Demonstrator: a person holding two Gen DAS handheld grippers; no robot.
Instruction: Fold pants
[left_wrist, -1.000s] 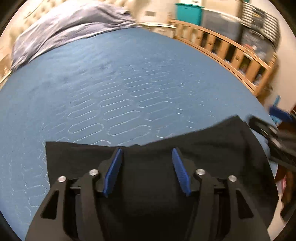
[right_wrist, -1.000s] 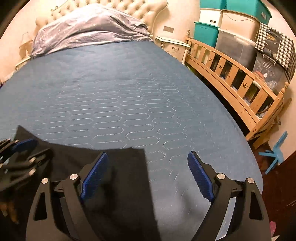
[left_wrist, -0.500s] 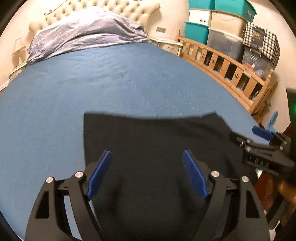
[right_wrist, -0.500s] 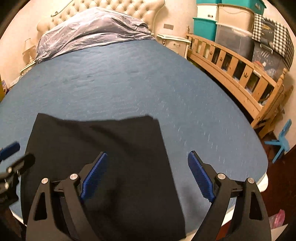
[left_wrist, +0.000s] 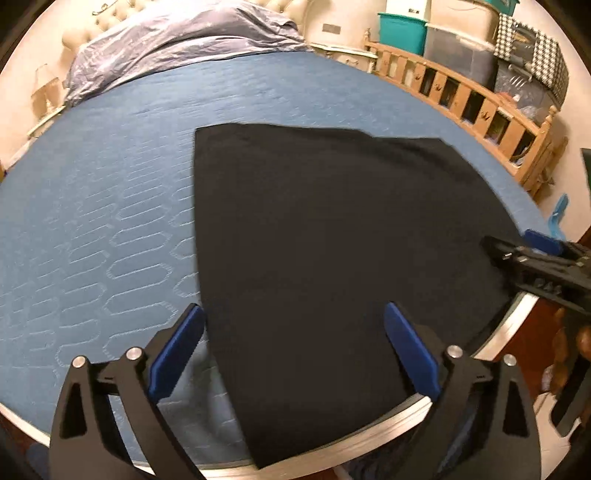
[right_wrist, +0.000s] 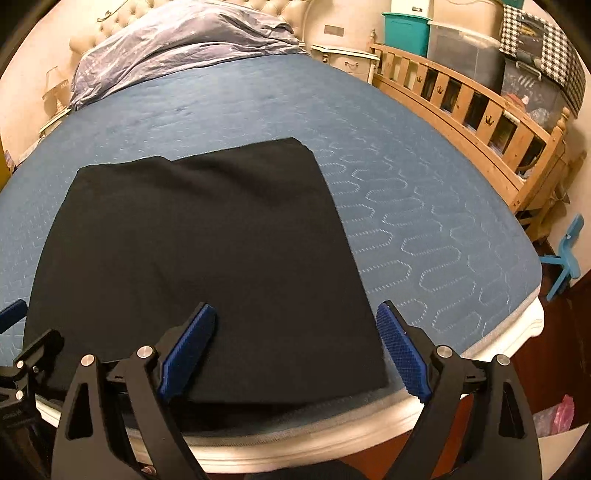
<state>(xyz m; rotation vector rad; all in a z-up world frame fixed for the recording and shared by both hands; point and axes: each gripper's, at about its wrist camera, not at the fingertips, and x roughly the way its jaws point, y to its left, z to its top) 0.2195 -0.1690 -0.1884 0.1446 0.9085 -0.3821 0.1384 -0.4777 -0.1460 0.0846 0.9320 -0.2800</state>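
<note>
**Black pants lie folded flat at the near edge of the bed, both grippers open above them**

The bed (right_wrist: 424, 206), covered in a blue quilted sheet, fills both views and runs away ahead of the jaws; a rumpled grey duvet (right_wrist: 184, 48) is heaped at its far end, well beyond both grippers; a wooden rail (right_wrist: 480, 110) stands off to the right of the jaws, with storage bins (right_wrist: 406, 31) stacked behind it; the black pants (left_wrist: 332, 240) lie as a flat folded rectangle on the sheet, reaching from directly under the jaws forward, their near edge at the mattress edge; the left gripper (left_wrist: 293, 354) has its jaws spread wide and holds nothing, the left finger over the bare sheet just beside the pants' left edge, the right finger over the cloth; the right gripper (right_wrist: 295, 350) is likewise wide and empty, its left finger over the cloth, its right finger just past the pants' right edge; whether any finger touches the fabric cannot be told; a small blue stool (right_wrist: 565, 254) stands on the floor, far right of the right jaws.
</note>
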